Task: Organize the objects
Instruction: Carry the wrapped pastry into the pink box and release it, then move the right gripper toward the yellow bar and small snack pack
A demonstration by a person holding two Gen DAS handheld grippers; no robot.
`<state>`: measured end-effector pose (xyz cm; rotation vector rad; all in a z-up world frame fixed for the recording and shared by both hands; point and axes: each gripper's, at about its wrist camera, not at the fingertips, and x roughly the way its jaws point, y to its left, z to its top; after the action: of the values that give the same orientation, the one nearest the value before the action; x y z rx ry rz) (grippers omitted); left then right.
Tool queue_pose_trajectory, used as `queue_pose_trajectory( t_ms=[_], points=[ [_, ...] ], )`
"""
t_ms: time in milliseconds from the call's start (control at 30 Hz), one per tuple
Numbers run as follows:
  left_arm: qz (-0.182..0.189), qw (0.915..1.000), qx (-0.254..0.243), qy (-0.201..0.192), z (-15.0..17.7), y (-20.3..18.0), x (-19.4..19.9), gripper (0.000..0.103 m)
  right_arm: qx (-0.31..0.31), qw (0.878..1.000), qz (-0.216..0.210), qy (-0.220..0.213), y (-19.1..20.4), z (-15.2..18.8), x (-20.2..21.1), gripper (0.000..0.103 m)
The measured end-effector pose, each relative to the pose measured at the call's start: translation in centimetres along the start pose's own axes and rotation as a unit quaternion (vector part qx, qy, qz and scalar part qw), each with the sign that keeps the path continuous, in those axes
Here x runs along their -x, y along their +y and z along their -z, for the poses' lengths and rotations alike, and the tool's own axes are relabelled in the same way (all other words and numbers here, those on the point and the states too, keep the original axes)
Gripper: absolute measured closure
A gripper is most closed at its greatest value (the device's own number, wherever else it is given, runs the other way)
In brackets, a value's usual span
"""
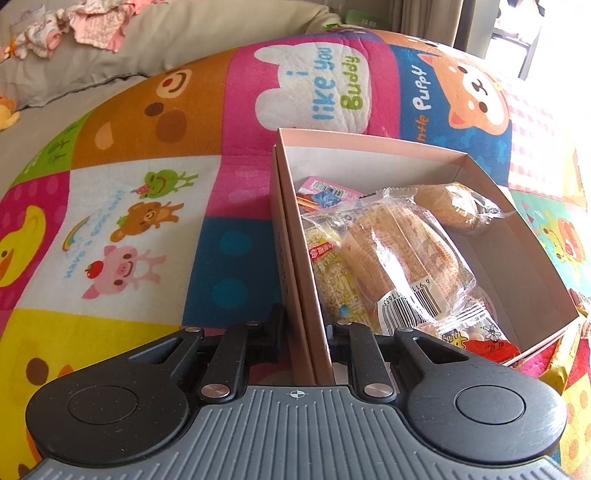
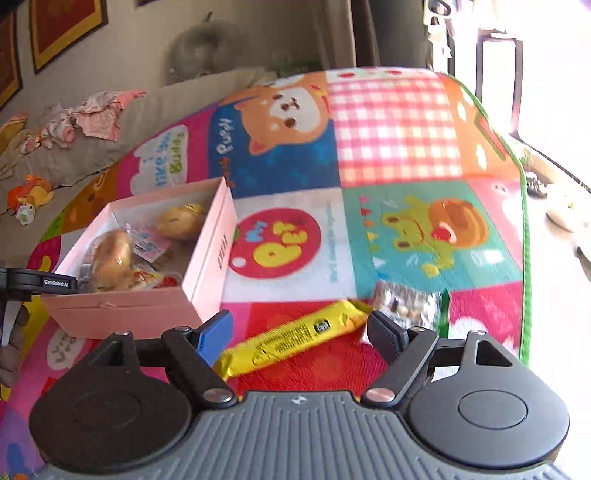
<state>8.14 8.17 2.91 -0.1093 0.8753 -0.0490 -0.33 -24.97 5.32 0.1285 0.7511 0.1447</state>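
Observation:
A pink cardboard box (image 1: 295, 266) lies on a colourful play mat and holds several wrapped snacks, among them a wrapped bread roll (image 1: 402, 258). My left gripper (image 1: 304, 328) is shut on the box's near left wall. The box also shows in the right wrist view (image 2: 207, 273), at left. My right gripper (image 2: 299, 332) is open, low over the mat, with a yellow snack bar (image 2: 291, 339) lying between its fingers. A silver-wrapped snack (image 2: 406, 302) lies just beyond the right finger.
The play mat (image 2: 399, 147) covers the surface; its green edge runs down the right side. A grey cushion with baby clothes (image 1: 74, 29) lies at the back left. A small plush toy (image 2: 31, 195) sits left of the mat.

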Motion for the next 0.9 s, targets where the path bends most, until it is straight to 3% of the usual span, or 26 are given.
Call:
queue_pose_trajectory(
  t_ms=[133, 267, 400, 533, 567, 733, 800, 900],
  points=[
    [-0.008, 1.0000, -0.005, 0.002, 0.0, -0.4, 0.1, 0.086, -0.066, 0.997, -0.022, 0.017, -1.2, 0.9, -2.2, 0.023],
    [-0.013, 0.9999, -0.008, 0.005, -0.1, -0.6, 0.1, 0.086, -0.091, 0.996, -0.013, 0.014, -1.0, 0.8, -4.5, 0.021],
    [-0.017, 0.9998, -0.010, 0.007, -0.1, -0.7, 0.0, 0.086, -0.058, 0.998, -0.006, 0.011, 0.0, 0.3, -5.2, 0.024],
    [-0.016, 0.9998, -0.009, 0.007, -0.2, -0.8, 0.0, 0.086, 0.000, 1.000, -0.005, 0.018, 0.0, 1.3, -3.9, 0.048],
    [-0.016, 0.9998, -0.010, 0.007, -0.2, -0.8, 0.0, 0.086, 0.010, 1.000, -0.006, 0.021, -0.2, 1.7, -3.3, 0.050],
    [-0.016, 0.9998, -0.009, 0.006, -0.2, -0.8, 0.0, 0.086, 0.040, 0.998, -0.004, 0.045, -1.5, 4.0, 0.3, 0.051],
    [-0.016, 0.9998, -0.009, 0.006, -0.2, -0.8, 0.0, 0.086, 0.042, 0.998, -0.028, 0.049, -2.0, 4.5, 1.6, 0.050],
    [-0.016, 0.9998, -0.009, 0.006, -0.1, -0.8, 0.0, 0.086, 0.046, 0.998, -0.043, 0.018, -2.8, 4.2, 3.3, 0.040]
  ],
)
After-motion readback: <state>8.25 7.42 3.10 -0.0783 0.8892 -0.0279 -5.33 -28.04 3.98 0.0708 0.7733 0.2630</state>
